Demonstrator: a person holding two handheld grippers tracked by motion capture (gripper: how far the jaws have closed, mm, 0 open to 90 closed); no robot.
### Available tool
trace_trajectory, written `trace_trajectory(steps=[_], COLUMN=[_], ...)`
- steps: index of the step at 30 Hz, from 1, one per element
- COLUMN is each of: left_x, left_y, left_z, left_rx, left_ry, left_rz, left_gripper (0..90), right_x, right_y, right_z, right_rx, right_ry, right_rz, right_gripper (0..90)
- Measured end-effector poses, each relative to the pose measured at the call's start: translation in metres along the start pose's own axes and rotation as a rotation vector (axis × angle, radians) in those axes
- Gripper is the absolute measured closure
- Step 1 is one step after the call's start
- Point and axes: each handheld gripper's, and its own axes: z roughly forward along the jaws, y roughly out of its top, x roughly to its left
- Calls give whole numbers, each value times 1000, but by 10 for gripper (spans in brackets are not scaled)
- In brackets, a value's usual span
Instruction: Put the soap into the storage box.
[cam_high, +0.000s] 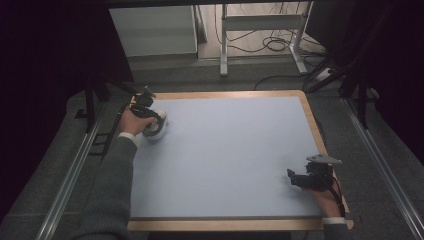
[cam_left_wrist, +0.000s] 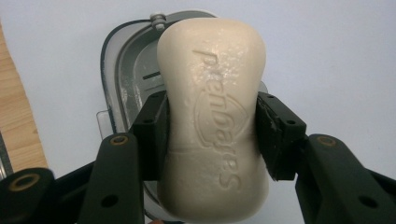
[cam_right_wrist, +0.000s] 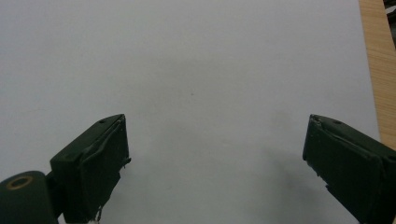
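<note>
- Left tool (cam_left_wrist: 211, 140) is clamped on a cream bar of soap (cam_left_wrist: 212, 116), its jaws pressing the bar's two long sides near the waist; the embossed lettering runs along the bar's length, away from the tool.
- Soap's long axis lies in line with the tool's own reach, so the near end sits down between the jaws and the far end juts out past them.
- Directly beneath and behind the bar is a grey soap dish (cam_left_wrist: 122, 79) with a pale rim, resting on the bench (cam_left_wrist: 327, 51); the bar covers much of it, and I cannot tell whether the soap touches the dish or is held just above it.
- From the high view, the left tool (cam_high: 146, 111) and its hand are at the far left corner of the bench (cam_high: 225, 150), right over the dish (cam_high: 156, 131).
- Right tool (cam_right_wrist: 215, 158) is spread wide with nothing between its jaws, looking at bare bench surface; in the high view it rests at the near right edge (cam_high: 305, 179), well apart from the soap.
- As a judgement: the left hand is the one on the soap, and any next move, lowering or lifting, turns on keeping the bar's length matched to the dish's length.
</note>
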Motion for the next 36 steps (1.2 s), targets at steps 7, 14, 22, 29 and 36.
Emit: trace_trajectory(steps=[7, 14, 22, 29, 36], left_x=[2, 3, -4, -17, -34], left_y=[-1, -3, -5, -9, -21], left_z=[8, 9, -6, -17, -26], left_rx=[10, -15, -46, -92, -151], left_ry=[10, -1, -15, -50, -77], left_rz=[-20, -41, -8, 36, 129], left_gripper=[495, 462, 393, 316, 282], right_x=[0, 1, 1, 2, 2], right_y=[0, 0, 0, 1, 2], right_z=[0, 0, 1, 0, 0], right_rx=[2, 1, 4, -1, -4], right_ry=[0, 4, 5, 5, 8], right_rz=[-1, -3, -5, -3, -4], right_gripper=[68, 68, 68, 69, 69])
